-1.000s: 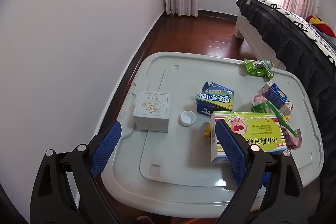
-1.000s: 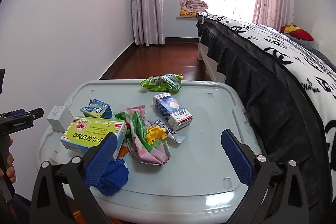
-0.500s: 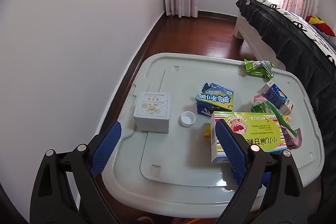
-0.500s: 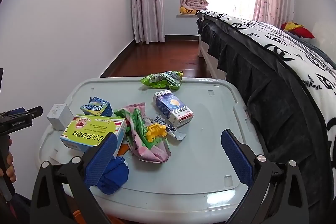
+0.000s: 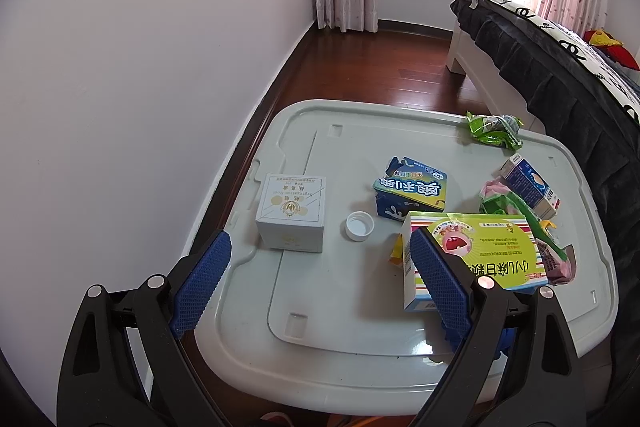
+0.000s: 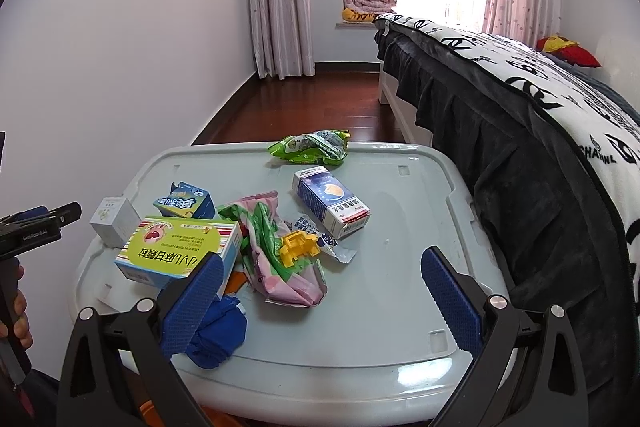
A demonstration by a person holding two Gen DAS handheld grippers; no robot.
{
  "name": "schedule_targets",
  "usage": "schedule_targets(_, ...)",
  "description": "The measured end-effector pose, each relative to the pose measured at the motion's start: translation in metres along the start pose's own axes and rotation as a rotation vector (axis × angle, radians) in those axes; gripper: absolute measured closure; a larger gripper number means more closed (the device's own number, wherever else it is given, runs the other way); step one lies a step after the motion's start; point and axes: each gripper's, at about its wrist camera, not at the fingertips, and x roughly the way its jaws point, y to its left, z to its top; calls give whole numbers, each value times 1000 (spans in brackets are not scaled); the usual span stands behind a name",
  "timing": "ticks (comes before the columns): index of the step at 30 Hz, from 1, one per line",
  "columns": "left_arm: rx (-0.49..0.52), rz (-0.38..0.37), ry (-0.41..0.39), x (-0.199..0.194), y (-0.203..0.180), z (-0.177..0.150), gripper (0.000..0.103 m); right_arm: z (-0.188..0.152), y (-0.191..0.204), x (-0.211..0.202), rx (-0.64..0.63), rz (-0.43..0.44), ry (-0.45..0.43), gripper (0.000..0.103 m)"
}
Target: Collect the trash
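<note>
Trash lies on a grey plastic lid: a white box, a white bottle cap, a blue carton, a green-yellow box, a pink-green wrapper, a yellow clip, a blue-white box, a green bag and a blue cloth. My left gripper is open above the lid's near edge. My right gripper is open and empty above the lid's near side.
A bed with a dark skirt stands close along the lid's right side. A white wall runs along the left. Wooden floor lies beyond the lid. The other hand-held gripper shows at the left of the right wrist view.
Both views have shifted slightly, the grippers easing a little nearer and lower. No object has moved and both grippers stay open.
</note>
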Motion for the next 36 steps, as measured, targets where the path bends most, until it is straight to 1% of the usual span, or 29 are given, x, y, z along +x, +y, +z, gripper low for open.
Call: schedule_targets(36,-3,2,9,2,1,0,14,-2,-1,3,17,16,21,5)
